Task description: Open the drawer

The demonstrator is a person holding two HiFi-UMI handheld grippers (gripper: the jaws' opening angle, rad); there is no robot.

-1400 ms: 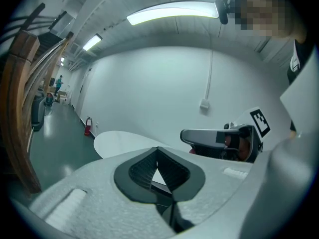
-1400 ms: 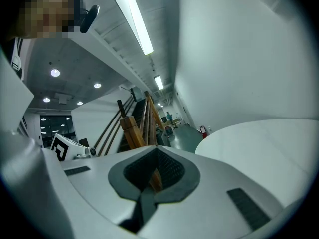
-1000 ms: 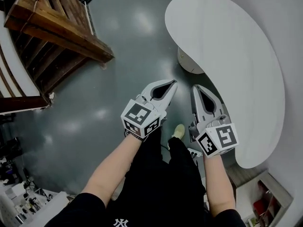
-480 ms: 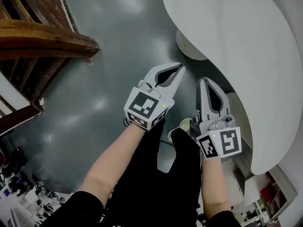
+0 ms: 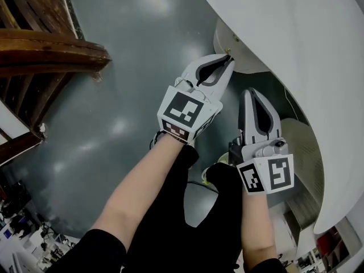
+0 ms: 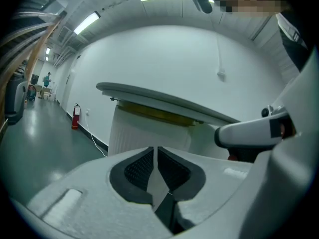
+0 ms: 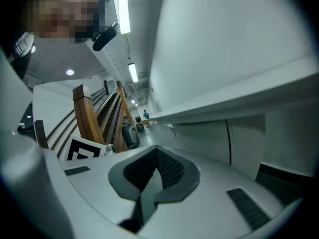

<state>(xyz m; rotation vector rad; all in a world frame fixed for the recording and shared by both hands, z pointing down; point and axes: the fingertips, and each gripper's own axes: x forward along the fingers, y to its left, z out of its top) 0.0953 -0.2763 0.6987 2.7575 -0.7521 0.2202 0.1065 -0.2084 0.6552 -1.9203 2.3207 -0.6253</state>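
Subject of inspection: the drawer. I cannot pick out its front or a handle with certainty in any view. The likely housing is the white unit (image 5: 228, 43) standing under the curved white table top (image 5: 296, 50), ahead of both my claws.

Left claw (image 5: 226, 60): clenched, pads together with only a thin slit between them, nothing held. It points at the unit from close by, not touching it.

Right claw (image 5: 251, 93): clenched, empty, just beside the left claw and near the table edge.

Differences between views:
- The left gripper view alone shows the unit's face (image 6: 144, 133), which is white and finely ribbed, with a yellowish strip (image 6: 154, 114) directly under the table top. It also shows a red fire extinguisher (image 6: 76, 116) at the far wall.
- The right gripper view alone shows smooth white panels (image 7: 209, 141) under the table edge, divided by a vertical seam, with a dark recess (image 7: 280, 176) lower right.
- The head view alone shows both claws together, the grey floor (image 5: 114, 124), and the wooden staircase (image 5: 51, 50) well apart on the left.
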